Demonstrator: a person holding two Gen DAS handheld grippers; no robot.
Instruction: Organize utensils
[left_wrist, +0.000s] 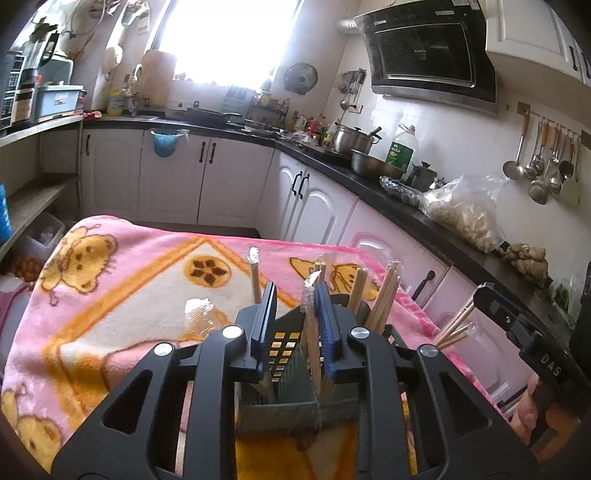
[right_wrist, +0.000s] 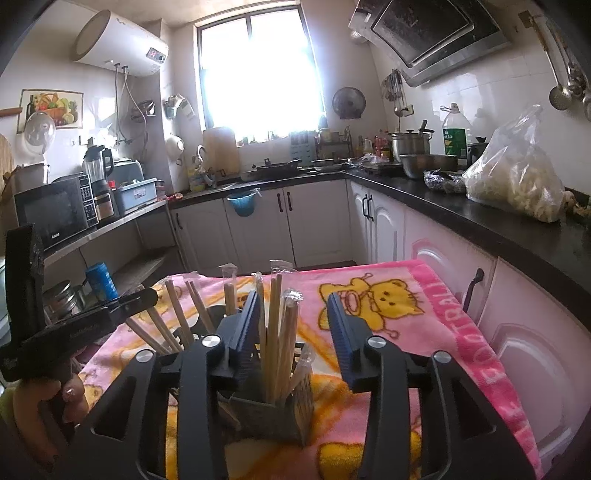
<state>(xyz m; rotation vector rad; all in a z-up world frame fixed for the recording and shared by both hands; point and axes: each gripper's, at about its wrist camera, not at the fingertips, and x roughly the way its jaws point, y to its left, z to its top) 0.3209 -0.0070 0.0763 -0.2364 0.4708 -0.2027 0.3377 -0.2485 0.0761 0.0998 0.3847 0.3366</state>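
Blanket (left_wrist: 122, 280) pink, orange borders, yellow cartoon bears and cats, white lettering along right pink edge; utensil holder (right_wrist: 273, 413) grey-green, perforated grid on walls; chopsticks (right_wrist: 275, 332) pale wood, in clear wrappers; left gripper (left_wrist: 295, 306) and right gripper (right_wrist: 293, 321) black frames, blue ribbed pads; far cabinets (left_wrist: 177, 177) white, black handles; countertop (right_wrist: 480, 218) black; hanging bin (right_wrist: 242, 205) blue

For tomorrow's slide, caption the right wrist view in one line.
Open right gripper poised over wrapped chopsticks standing in a grey holder on a pink blanket.
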